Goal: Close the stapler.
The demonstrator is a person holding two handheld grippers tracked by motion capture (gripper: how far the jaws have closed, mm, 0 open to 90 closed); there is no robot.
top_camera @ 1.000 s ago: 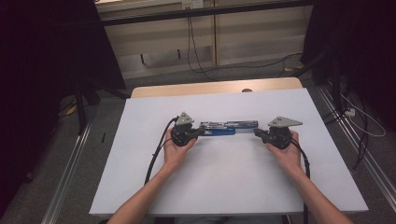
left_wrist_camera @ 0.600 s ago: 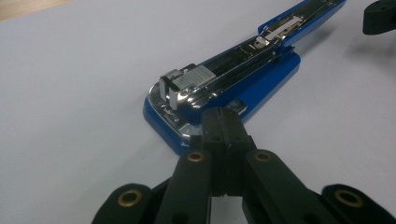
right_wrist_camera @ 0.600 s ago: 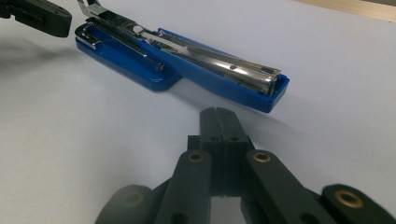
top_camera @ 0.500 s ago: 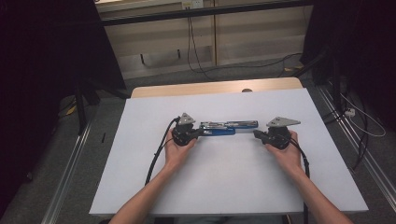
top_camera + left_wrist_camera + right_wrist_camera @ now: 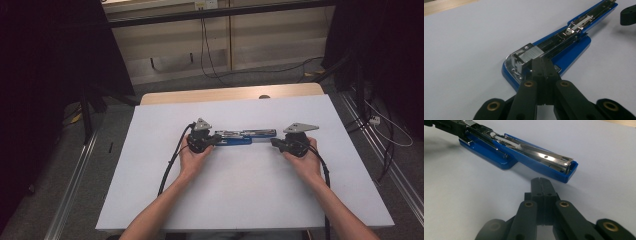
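Blue stapler (image 5: 244, 138) lay swung open flat on table (image 5: 150, 190), unmoved since earlier. Left gripper (image 5: 541, 65) closed, tips against its metal head; right gripper (image 5: 541, 185) closed, empty, just beside far end.

White counter (image 5: 165, 200) sitting mid-room, wooden strip (image 5: 200, 96) showing along its far edge. Grey floor (image 5: 60, 200) running around it, cables (image 5: 280, 70) trailing across. Black curtains (image 5: 45, 75) hanging both sides, pale wall panels (image 5: 260, 40) standing behind. Dim light falling.
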